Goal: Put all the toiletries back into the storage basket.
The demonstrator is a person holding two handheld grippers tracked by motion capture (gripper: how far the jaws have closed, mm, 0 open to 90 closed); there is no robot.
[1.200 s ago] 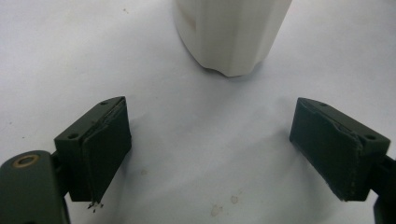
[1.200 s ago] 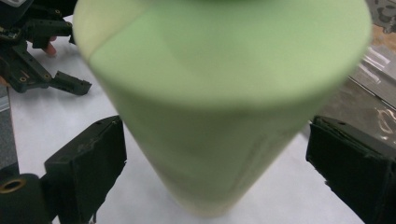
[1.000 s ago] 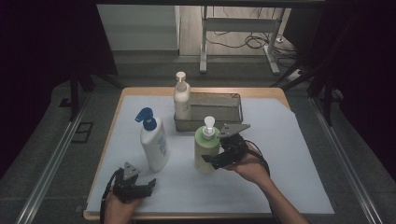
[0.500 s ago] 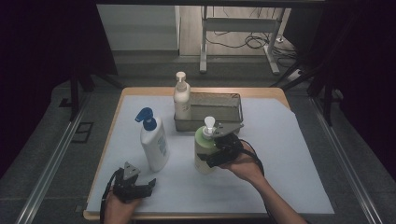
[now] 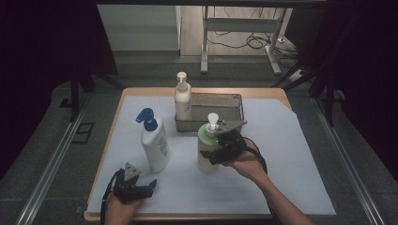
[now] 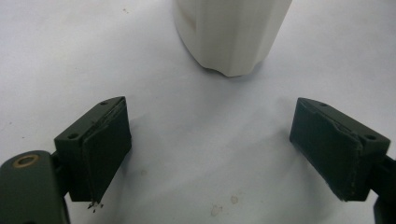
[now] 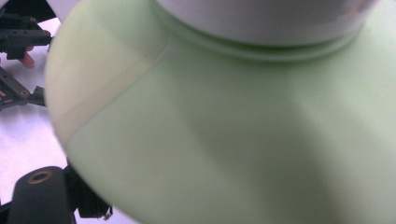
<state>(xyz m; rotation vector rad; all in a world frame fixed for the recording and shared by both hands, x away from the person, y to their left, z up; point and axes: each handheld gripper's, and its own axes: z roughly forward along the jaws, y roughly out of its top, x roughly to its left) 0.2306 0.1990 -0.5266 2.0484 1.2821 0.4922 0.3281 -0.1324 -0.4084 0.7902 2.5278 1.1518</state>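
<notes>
A pale green pump bottle (image 5: 204,140) stands upright mid-table on the white sheet. My right gripper (image 5: 218,151) reaches it from the right, and its jaws have just been closing with the bottle between them. In the right gripper view the green bottle (image 7: 233,140) looms very close, with the left finger (image 7: 88,205) against its side. My left gripper (image 5: 149,185) rests open near the front edge, with nothing between its jaws. The left gripper (image 6: 233,149) points at the base of a white bottle (image 6: 231,37), the one with a blue pump (image 5: 157,145).
A grey metal tray (image 5: 237,101) sits behind the green bottle, with a cream pump bottle (image 5: 183,101) at its left end. A white sheet (image 5: 291,154) covers the wooden table. Dark floor and rails surround the table.
The right gripper has shifted a little left onto the green bottle and its jaws have drawn in around it. The left gripper and all three bottles have stayed put.
</notes>
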